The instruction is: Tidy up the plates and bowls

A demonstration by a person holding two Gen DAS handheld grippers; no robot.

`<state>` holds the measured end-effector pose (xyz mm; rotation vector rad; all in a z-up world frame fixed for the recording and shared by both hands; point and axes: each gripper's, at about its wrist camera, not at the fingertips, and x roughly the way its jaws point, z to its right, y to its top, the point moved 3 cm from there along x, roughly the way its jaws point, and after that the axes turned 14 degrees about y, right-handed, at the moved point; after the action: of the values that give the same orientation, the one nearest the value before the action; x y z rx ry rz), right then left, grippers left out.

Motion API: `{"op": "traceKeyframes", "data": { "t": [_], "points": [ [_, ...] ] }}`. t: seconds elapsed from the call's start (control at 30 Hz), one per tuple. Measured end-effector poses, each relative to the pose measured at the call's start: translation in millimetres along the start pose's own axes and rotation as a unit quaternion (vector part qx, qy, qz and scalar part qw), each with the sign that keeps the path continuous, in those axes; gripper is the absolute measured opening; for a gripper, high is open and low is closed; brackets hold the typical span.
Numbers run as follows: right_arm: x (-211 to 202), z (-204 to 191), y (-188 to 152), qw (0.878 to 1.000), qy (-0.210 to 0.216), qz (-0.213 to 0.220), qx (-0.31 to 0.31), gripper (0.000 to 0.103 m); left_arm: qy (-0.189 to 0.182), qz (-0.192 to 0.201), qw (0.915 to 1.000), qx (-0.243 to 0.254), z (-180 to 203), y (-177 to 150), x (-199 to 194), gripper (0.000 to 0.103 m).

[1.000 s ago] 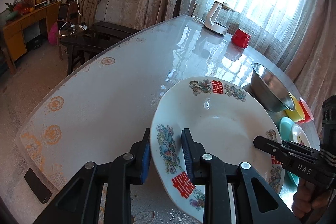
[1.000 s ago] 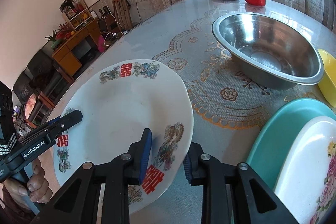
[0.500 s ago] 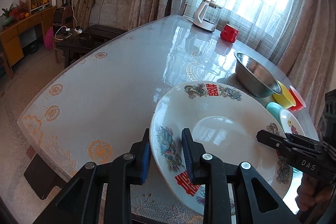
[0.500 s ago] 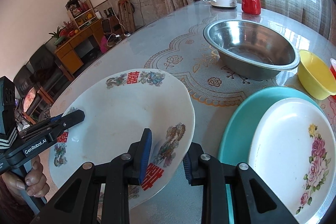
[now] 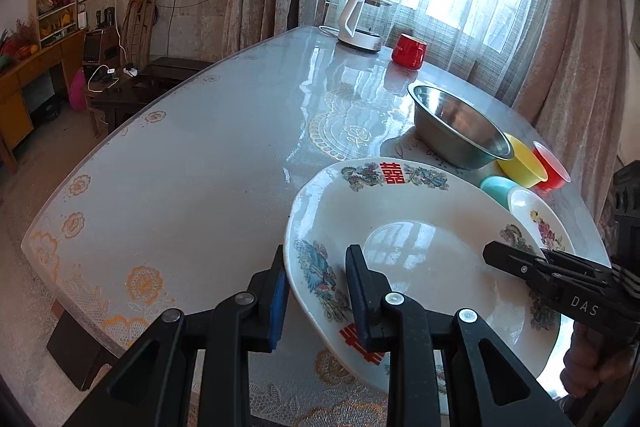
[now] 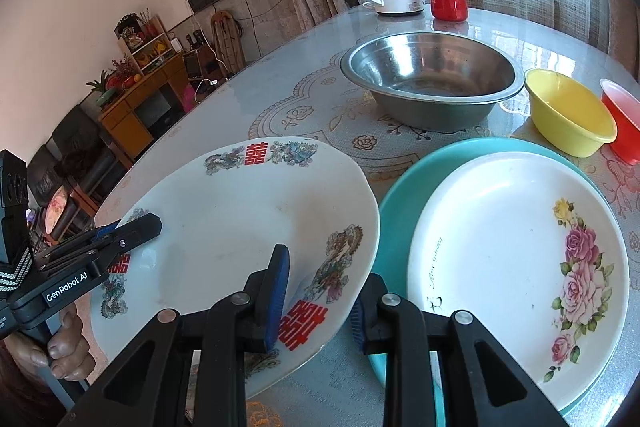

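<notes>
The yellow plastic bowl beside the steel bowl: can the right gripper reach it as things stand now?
Probably not now. The right gripper is shut on the rim of the white dragon-patterned plate; otherwise the way to the yellow plastic bowl looks free.

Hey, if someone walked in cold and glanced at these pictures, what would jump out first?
The white plate with red characters, gripped at opposite rims by the left gripper and the right gripper. Just right of it, a floral plate lies on a teal plate, with the steel bowl behind.
</notes>
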<state>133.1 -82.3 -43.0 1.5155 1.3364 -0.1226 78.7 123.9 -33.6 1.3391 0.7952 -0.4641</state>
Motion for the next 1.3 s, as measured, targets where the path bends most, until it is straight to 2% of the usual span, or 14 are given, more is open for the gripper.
{"op": "traceKeyframes", "data": {
  "t": [0.6, 0.77, 0.97, 1.13, 1.3],
  "points": [
    [-38.1, 3.4, -3.5, 0.999, -0.01, 0.046, -0.005, 0.027, -0.029, 0.024, 0.9991, 0.021, 29.3, 10.0, -18.8, 0.027],
    [-63.7, 12.6, -6.8, 0.997, -0.024, 0.068, 0.005, 0.027, -0.053, 0.035, 0.997, 0.045, 55.7, 16.8, -26.4, 0.027],
    [-100.5, 34.0, -16.3, 0.993, -0.059, 0.096, 0.026, 0.027, -0.085, 0.04, 0.9922, 0.082, 104.7, 24.9, -27.8, 0.027],
    [-124.7, 58.6, -25.1, 0.988, -0.091, 0.113, 0.052, 0.027, -0.11, 0.022, 0.9881, 0.105, 143.9, 26.5, -18.0, 0.028],
    [-135.4, 80.8, -32.8, 0.984, -0.114, 0.117, 0.074, 0.027, -0.116, 0.01, 0.9858, 0.121, 170.6, 24.7, -7.3, 0.028]
  ]
}}
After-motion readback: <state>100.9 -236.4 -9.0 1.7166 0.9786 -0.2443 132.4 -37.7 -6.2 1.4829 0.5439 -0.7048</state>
